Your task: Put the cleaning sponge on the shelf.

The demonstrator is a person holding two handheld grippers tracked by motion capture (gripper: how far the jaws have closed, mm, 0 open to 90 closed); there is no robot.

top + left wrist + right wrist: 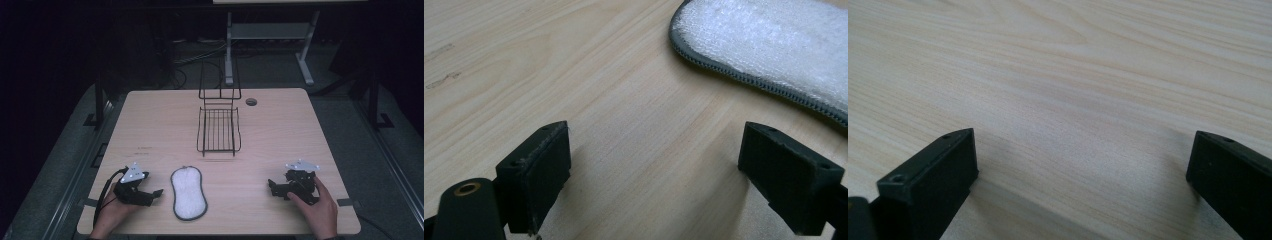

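Left hand [111, 215] wrapped around the left gripper [152, 194], low, jaws spread wide and pointing rightward. Nothing between them. Right hand [320, 204] gripping the right gripper [272, 188] from behind, jaws likewise parted wide, pointing leftward, nothing between them. Both forearms entering from the bottom edge.

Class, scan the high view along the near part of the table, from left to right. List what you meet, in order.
left gripper → white pad with grey edging → right gripper
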